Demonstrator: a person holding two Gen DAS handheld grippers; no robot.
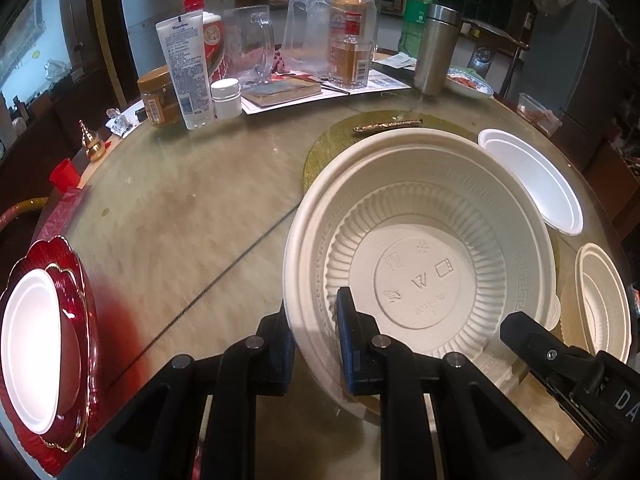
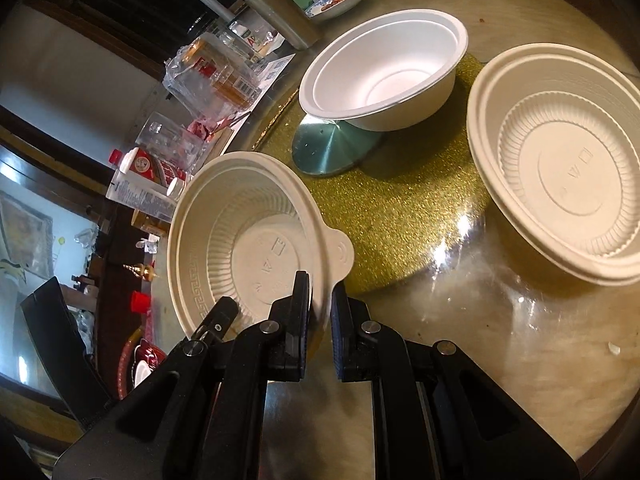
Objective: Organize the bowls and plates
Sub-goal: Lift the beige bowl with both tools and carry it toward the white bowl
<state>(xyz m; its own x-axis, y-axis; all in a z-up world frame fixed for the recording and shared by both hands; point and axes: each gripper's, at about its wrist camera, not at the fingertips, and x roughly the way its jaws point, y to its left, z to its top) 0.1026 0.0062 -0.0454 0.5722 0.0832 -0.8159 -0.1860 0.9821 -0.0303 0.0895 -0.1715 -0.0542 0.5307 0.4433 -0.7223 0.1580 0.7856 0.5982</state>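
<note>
My left gripper (image 1: 316, 320) is shut on the near rim of a cream ribbed bowl (image 1: 420, 256), held over the gold mat (image 1: 320, 152). My right gripper (image 2: 320, 304) is shut on the rim of the same cream bowl (image 2: 244, 236), beside its tab, and the bowl is tilted above the table. My right gripper's finger shows at the bowl's right in the left wrist view (image 1: 532, 336). A second cream bowl (image 2: 560, 160) (image 1: 604, 304) and a white bowl (image 2: 384, 72) (image 1: 532, 176) stand on the table. A white plate (image 1: 32, 344) lies on a red plate (image 1: 76, 304) at the far left.
Bottles, a glass mug (image 1: 248, 40), a steel flask (image 1: 436, 48), jars and papers crowd the table's far edge. A small dish with food (image 1: 468, 84) stands by the flask. A shiny disc (image 2: 332, 148) lies under the white bowl. A red cup (image 1: 64, 174) sits at the left edge.
</note>
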